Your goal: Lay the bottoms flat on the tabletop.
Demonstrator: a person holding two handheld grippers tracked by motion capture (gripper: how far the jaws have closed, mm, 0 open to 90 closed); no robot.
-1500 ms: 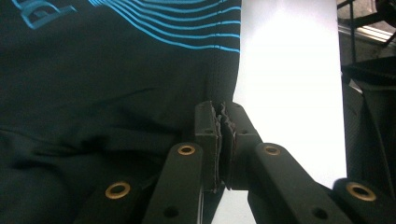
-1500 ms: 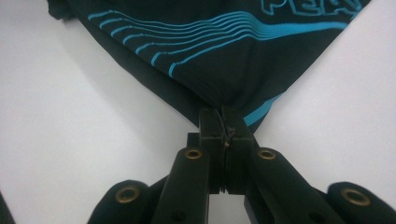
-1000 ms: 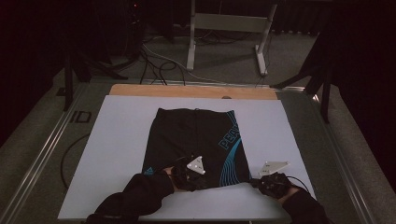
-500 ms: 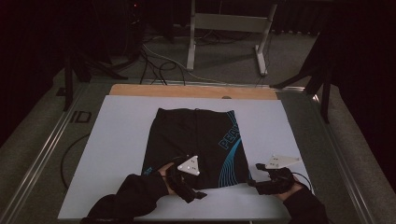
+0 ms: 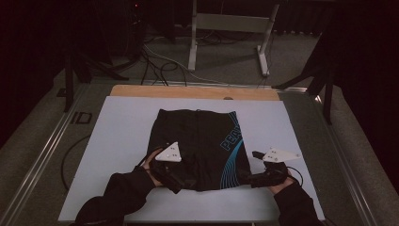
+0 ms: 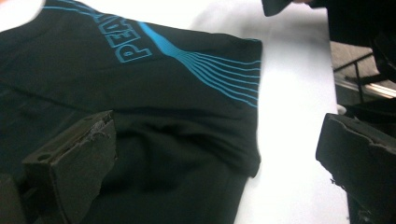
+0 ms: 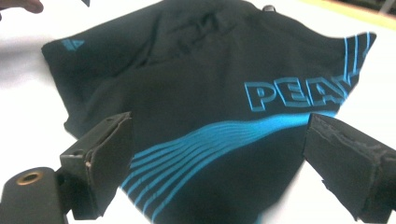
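- Black shorts (image 5: pixel 200 148) with blue stripes and lettering lie folded flat on the white counter (image 5: pixel 117 122), near edge toward the person.
- Left tongs (image 5: pixel 170 175) hang over the near left part of the shorts; their jaws have just been opening, now stand wide apart, with cloth below them but nothing gripped.
- Right tongs (image 5: pixel 251 165) sit just beside the shorts' right edge; their jaws have likewise just been opening and stand wide, holding nothing.
- Risk, as I judge it: a jaw lifting away could snag the loose near fold and undo it.
- Farther off, the far hem lies flat; a careless drag could slide the whole garment askew.
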